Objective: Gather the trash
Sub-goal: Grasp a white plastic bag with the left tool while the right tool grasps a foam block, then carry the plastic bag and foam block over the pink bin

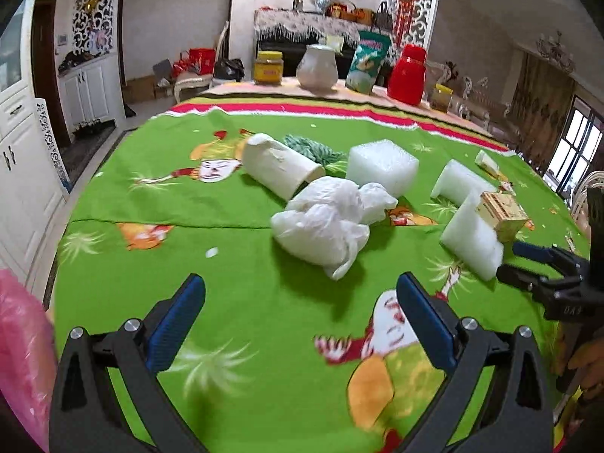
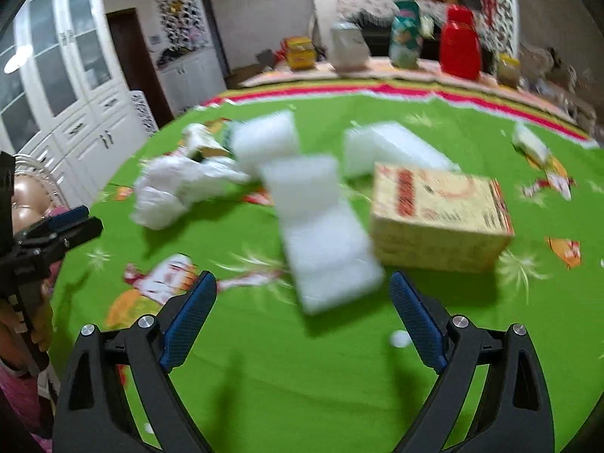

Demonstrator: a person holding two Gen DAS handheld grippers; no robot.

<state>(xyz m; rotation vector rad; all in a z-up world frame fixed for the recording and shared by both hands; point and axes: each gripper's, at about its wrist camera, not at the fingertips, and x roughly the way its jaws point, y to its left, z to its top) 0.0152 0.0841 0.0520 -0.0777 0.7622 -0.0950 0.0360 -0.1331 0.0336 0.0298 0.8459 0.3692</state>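
A crumpled white plastic bag [image 1: 328,219] lies on the green cloth just ahead of my open, empty left gripper [image 1: 300,294]. Behind it lie a white paper cup [image 1: 281,168] on its side, green-white string [image 1: 313,149], and white foam blocks [image 1: 381,164]. In the blurred right wrist view a long foam block [image 2: 321,226] lies just ahead of my open, empty right gripper [image 2: 304,290], with a yellow cardboard box [image 2: 438,215] to its right. The bag also shows in the right wrist view [image 2: 170,188]. The right gripper also shows in the left wrist view [image 1: 528,264].
A pink plastic bag [image 1: 22,355] hangs at the left edge. At the table's far side stand a yellow jar [image 1: 268,68], a white jug [image 1: 317,66], a green packet [image 1: 368,62] and a red container [image 1: 407,73]. A small wrapper [image 2: 530,145] lies far right.
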